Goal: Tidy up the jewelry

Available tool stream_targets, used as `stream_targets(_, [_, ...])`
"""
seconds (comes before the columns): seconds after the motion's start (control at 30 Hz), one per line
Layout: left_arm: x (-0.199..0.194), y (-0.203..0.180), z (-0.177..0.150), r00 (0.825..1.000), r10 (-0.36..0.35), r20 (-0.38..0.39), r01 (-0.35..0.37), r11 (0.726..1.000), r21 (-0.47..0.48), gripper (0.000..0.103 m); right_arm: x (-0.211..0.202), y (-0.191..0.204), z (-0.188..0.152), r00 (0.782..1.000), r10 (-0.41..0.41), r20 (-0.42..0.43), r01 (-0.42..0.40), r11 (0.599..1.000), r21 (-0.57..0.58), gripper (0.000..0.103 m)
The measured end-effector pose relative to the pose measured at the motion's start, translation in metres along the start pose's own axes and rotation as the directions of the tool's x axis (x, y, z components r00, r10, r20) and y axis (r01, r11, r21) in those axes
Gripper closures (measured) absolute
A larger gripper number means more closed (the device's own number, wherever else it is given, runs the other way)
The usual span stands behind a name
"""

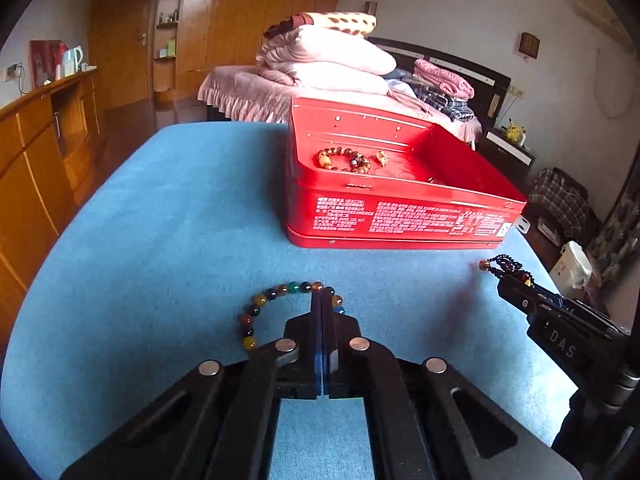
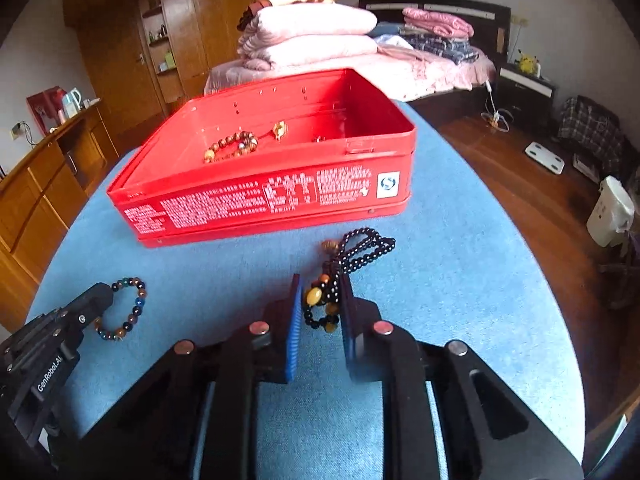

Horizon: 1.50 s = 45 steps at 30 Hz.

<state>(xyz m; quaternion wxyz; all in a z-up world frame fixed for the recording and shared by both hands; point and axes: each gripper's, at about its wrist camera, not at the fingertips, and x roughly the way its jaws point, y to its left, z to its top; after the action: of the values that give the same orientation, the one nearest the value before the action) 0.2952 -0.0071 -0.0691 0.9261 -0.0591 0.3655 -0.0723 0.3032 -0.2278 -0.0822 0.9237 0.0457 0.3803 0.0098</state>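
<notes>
A multicoloured bead bracelet (image 1: pixel 260 303) (image 2: pixel 132 308) lies on the blue tabletop (image 1: pixel 160 240). My left gripper (image 1: pixel 322 296) (image 2: pixel 106 296) is shut with its tips pinched on the bracelet's far side. A black bead necklace (image 2: pixel 364 250) (image 1: pixel 507 263) with amber beads sits between the blue pads (image 2: pixel 295 320) of my right gripper (image 2: pixel 320 292) (image 1: pixel 516 280), which is shut on it. Behind both stands an open red tin box (image 1: pixel 400 216) (image 2: pixel 260 200). It holds a brown bead bracelet (image 1: pixel 344 160) (image 2: pixel 232 146) and a small gold piece (image 1: pixel 382 158) (image 2: pixel 280 128).
The round table's edge curves close on the left and right. A wooden sideboard (image 1: pixel 36 152) stands to the left and a bed with folded quilts (image 1: pixel 328 64) lies beyond the box. A white bin (image 2: pixel 610 210) sits on the wooden floor to the right.
</notes>
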Motion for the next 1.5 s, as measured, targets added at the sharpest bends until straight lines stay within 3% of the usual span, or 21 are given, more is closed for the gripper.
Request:
stream_targets(0.27, [-0.021, -0.003, -0.013, 0.998, -0.050, 0.032, 0.050, 0.999, -0.001, 0.103, -0.032, -0.005, -0.007, 0.997, 0.079, 0.028, -0.079, 0.997, 0.000, 0.087])
stream_targets(0.6, [-0.036, 0.010, -0.020, 0.995, -0.077, 0.066, 0.079, 0.997, -0.021, 0.103, -0.037, -0.004, -0.030, 0.997, 0.080, -0.009, -0.080, 0.997, -0.023, 0.087])
stream_targets(0.73, [-0.015, -0.005, -0.012, 0.996, -0.081, 0.033, 0.081, 0.997, 0.020, 0.098, -0.035, -0.004, -0.033, 0.996, 0.084, -0.010, -0.084, 0.996, -0.017, 0.087])
stream_targets(0.83, [0.007, -0.018, -0.006, 0.998, -0.057, -0.019, 0.058, 0.997, 0.043, 0.084, -0.035, -0.007, -0.033, 0.997, 0.082, -0.010, -0.083, 0.997, -0.011, 0.087])
stream_targets(1.0, [0.035, -0.025, -0.005, 0.990, -0.062, -0.124, 0.068, 0.997, 0.043, 0.084, -0.034, -0.016, -0.033, 0.997, 0.074, -0.005, -0.074, 0.997, 0.007, 0.087])
stream_targets(1.07, [0.037, -0.023, -0.004, 0.988, -0.074, -0.135, 0.078, 0.996, 0.031, 0.098, -0.033, -0.019, -0.033, 0.997, 0.073, -0.006, -0.073, 0.997, 0.014, 0.087])
stream_targets(1.1, [0.037, -0.022, -0.004, 0.987, -0.081, -0.136, 0.084, 0.996, 0.021, 0.100, -0.032, -0.019, -0.033, 0.997, 0.076, -0.007, -0.076, 0.997, 0.016, 0.087])
stream_targets(1.23, [0.032, -0.014, -0.007, 0.988, -0.102, -0.113, 0.100, 0.995, -0.019, 0.103, -0.032, -0.020, -0.035, 0.996, 0.092, -0.009, -0.091, 0.996, 0.016, 0.087])
stream_targets(1.5, [-0.016, 0.002, -0.003, 0.993, -0.113, 0.032, 0.115, 0.992, -0.055, 0.103, -0.048, -0.018, -0.026, 0.993, 0.111, 0.037, -0.111, 0.994, 0.005, 0.087])
